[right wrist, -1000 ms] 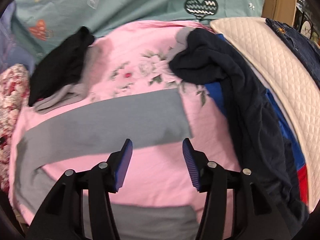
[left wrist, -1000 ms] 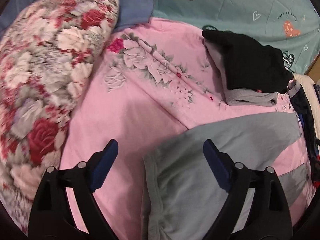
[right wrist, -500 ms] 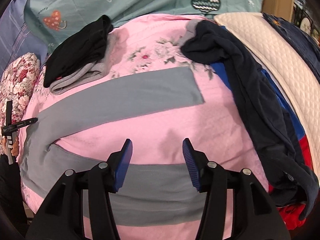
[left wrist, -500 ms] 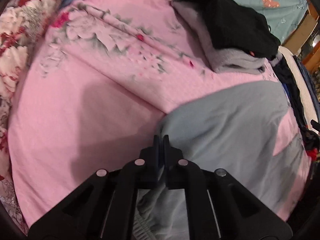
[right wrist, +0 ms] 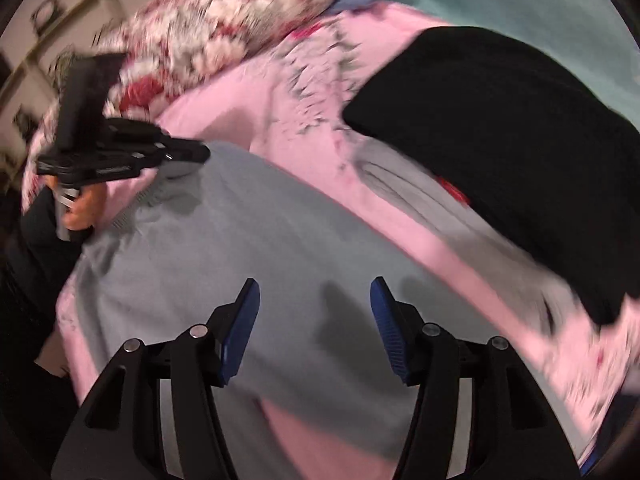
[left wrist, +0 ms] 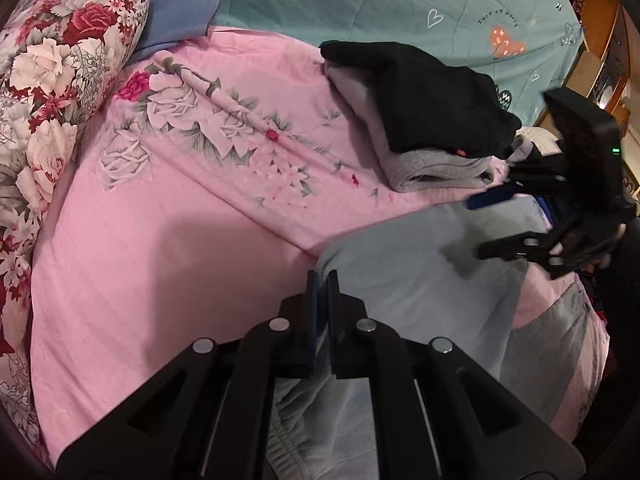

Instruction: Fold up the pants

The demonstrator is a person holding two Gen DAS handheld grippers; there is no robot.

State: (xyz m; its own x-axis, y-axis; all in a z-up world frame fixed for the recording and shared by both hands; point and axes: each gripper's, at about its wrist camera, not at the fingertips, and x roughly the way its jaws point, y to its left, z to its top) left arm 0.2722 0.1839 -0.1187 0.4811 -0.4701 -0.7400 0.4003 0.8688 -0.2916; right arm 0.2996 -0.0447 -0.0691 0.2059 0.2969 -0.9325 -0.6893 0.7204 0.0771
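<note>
Grey pants (left wrist: 404, 280) lie spread on the pink floral sheet (left wrist: 160, 220). My left gripper (left wrist: 322, 280) is shut on the pants' near corner at the waistband, and the cloth puckers there. The right wrist view is blurred. It shows the same left gripper (right wrist: 202, 154) at the pants' (right wrist: 248, 240) left corner, with a hand (right wrist: 80, 208) behind it. My right gripper (right wrist: 314, 308) hovers over the middle of the grey cloth. Its jaws are opening and nothing is pinched between them. From the left wrist view the right gripper (left wrist: 486, 224) sits over the pants' far right part.
A folded stack, black cloth on grey (left wrist: 432, 120), lies on the sheet beyond the pants. A floral pillow (left wrist: 52, 100) borders the left side. A teal quilt (left wrist: 400, 8) and blue cloth (left wrist: 180, 4) lie at the back. Dark clothes (left wrist: 532, 160) sit at the right edge.
The left gripper came down and shut on the pants' waistband corner. The right gripper swung fast to the left across the pants toward the waist end, rolling as it went.
</note>
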